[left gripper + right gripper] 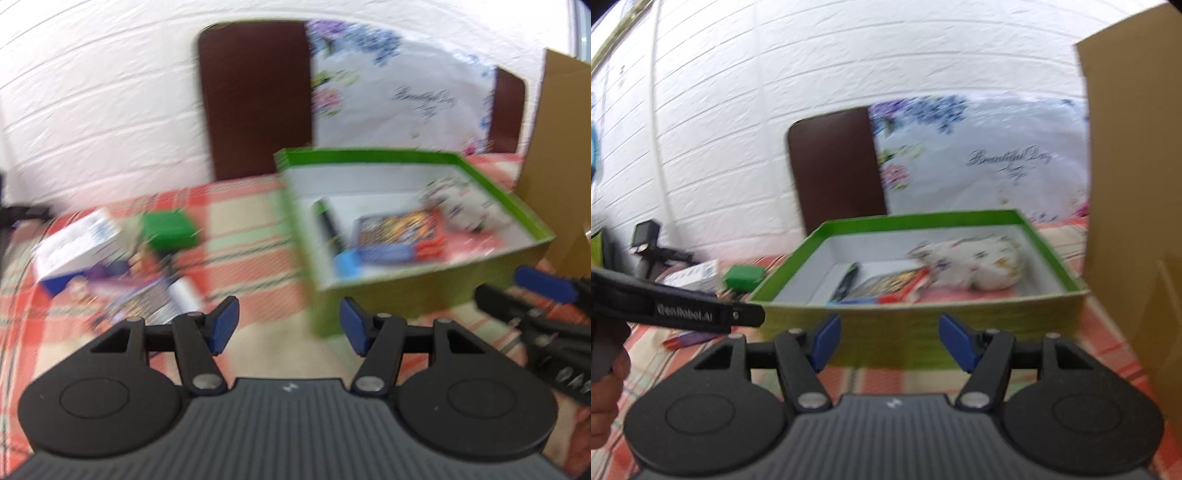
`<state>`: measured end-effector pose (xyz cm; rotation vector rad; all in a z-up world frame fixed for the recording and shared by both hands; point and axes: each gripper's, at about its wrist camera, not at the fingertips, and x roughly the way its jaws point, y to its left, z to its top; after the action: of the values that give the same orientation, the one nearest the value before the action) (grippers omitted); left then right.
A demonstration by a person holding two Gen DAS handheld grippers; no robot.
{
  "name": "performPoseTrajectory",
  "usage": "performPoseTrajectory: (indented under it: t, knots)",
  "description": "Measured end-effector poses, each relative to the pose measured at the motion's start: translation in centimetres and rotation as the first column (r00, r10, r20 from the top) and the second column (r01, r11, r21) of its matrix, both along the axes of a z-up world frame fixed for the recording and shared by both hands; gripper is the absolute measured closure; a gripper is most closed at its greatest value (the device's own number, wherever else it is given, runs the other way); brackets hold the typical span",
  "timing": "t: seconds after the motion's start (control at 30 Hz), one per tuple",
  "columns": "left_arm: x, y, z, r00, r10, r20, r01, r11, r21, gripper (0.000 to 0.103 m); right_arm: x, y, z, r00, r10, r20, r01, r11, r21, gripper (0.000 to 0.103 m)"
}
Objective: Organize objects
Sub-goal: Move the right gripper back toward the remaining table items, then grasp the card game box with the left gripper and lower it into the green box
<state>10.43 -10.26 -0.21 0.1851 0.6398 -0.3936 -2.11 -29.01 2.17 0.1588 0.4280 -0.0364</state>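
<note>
Blue pads tip both claws, and nothing sits between either pair: the left gripper [289, 325] stands with its jaws spread apart over bare checked tablecloth [236, 236], and the right gripper [889, 341] is likewise parted and empty just in front of the green box [923, 325], which is the landmark here. Both views are smeared by motion blur, so small print and fine shapes are hard to read. Inside the box lie a black marker [846, 282] by its left wall, a colourful flat pack [886, 286] with a red edge in the middle, and a white patterned pouch [975, 266] toward its right wall; a small blue piece [347, 264] rests at its near edge. Left of the box, loose on the cloth, are a green block [171, 229], a white carton [74, 243], a white roll [183, 293] and some purple packets [122, 288] too blurred to name. Right of the box a brown cardboard sheet [1134, 206] stands, cut off by the frame. Behind the box are 2 brown chair backs [255, 99] and a floral cloth [399, 85].
</note>
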Motion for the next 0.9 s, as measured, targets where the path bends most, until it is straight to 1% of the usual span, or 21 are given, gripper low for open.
performPoseTrajectory:
  t: [0.07,0.17,0.23,0.3,0.33,0.37,0.4,0.43,0.47,0.5,0.53,0.57,0.63,0.7,0.73,0.8,0.83,0.87,0.9]
  knots:
    - [-0.1,2.1,-0.8,0.999,0.034,-0.003,-0.034,0.999,0.014,0.04,0.0,1.5,-0.2,0.999,0.036,-0.013,-0.036,0.999,-0.008,0.042]
    - [0.0,5.8,-2.1,0.994,0.109,-0.01,-0.109,0.994,0.027,0.039,0.2,3.9,-0.7,0.993,0.108,-0.046,-0.109,0.994,-0.024,0.042]
    - [0.3,8.6,-3.0,0.985,0.172,-0.022,-0.172,0.985,0.028,0.039,0.5,5.6,-1.1,0.985,0.158,-0.072,-0.161,0.986,-0.036,0.042]
    - [0.6,11.5,-3.9,0.968,0.248,-0.036,-0.247,0.969,0.024,0.039,0.9,7.4,-1.5,0.974,0.205,-0.097,-0.21,0.977,-0.046,0.042]
    - [0.7,13.0,-4.2,0.957,0.289,-0.03,-0.289,0.957,0.019,0.037,1.2,8.3,-1.7,0.968,0.227,-0.108,-0.234,0.971,-0.054,0.042]
    - [0.6,14.3,-4.4,0.946,0.325,-0.001,-0.325,0.946,0.012,0.031,1.6,9.2,-1.8,0.961,0.249,-0.116,-0.258,0.964,-0.063,0.042]
    - [0.6,15.3,-4.6,0.932,0.362,0.029,-0.363,0.932,0.017,0.028,2.0,10.2,-1.8,0.954,0.272,-0.122,-0.282,0.956,-0.074,0.042]
    - [0.6,16.3,-5.0,0.919,0.391,0.052,-0.392,0.92,0.011,0.02,2.5,11.3,-1.8,0.947,0.296,-0.125,-0.308,0.947,-0.089,0.042]
    - [0.6,17.4,-5.3,0.914,0.402,0.05,-0.401,0.915,-0.03,0.017,3.1,12.4,-1.7,0.939,0.321,-0.126,-0.335,0.936,-0.107,0.042]
    - [0.6,18.4,-5.4,0.914,0.404,0.036,-0.399,0.912,-0.096,0.017,3.7,13.6,-1.7,0.929,0.348,-0.127,-0.364,0.922,-0.131,0.042]
    - [0.5,18.9,-5.3,0.912,0.409,0.035,-0.401,0.906,-0.136,0.017,4.6,14.8,-1.8,0.916,0.378,-0.134,-0.396,0.904,-0.16,0.039]
    - [0.6,19.1,-5.3,0.911,0.411,0.034,-0.401,0.903,-0.152,0.017,5.6,16.1,-1.9,0.903,0.405,-0.146,-0.427,0.883,-0.194,0.037]
    - [0.6,18.8,-5.4,0.913,0.405,0.04,-0.395,0.905,-0.156,0.016,7.5,18.4,-2.3,0.888,0.43,-0.162,-0.459,0.851,-0.255,0.036]
    - [0.5,19.1,-5.4,0.915,0.401,0.037,-0.389,0.904,-0.178,0.013,9.5,20.2,-2.5,0.872,0.458,-0.171,-0.489,0.825,-0.283,0.036]
    - [0.6,19.5,-5.5,0.916,0.4,0.03,-0.387,0.901,-0.198,0.013,10.5,20.9,-2.6,0.866,0.47,-0.173,-0.501,0.817,-0.285,0.033]
    - [0.6,19.9,-5.6,0.917,0.398,0.022,-0.383,0.895,-0.228,0.013,12.6,21.9,-2.9,0.855,0.476,-0.207,-0.516,0.819,-0.251,0.033]
    - [0.6,20.0,-5.6,0.918,0.397,0.018,-0.382,0.893,-0.237,0.013,13.8,21.9,-3.1,0.843,0.483,-0.237,-0.529,0.825,-0.2,0.033]
    - [0.6,20.2,-5.6,0.919,0.395,0.015,-0.38,0.892,-0.244,0.013,14.4,21.6,-3.2,0.841,0.487,-0.235,-0.525,0.84,-0.137,0.032]
    - [0.6,20.3,-5.5,0.92,0.392,0.009,-0.378,0.892,-0.249,0.013,14.9,21.3,-3.1,0.841,0.478,-0.252,-0.513,0.853,-0.093,0.033]
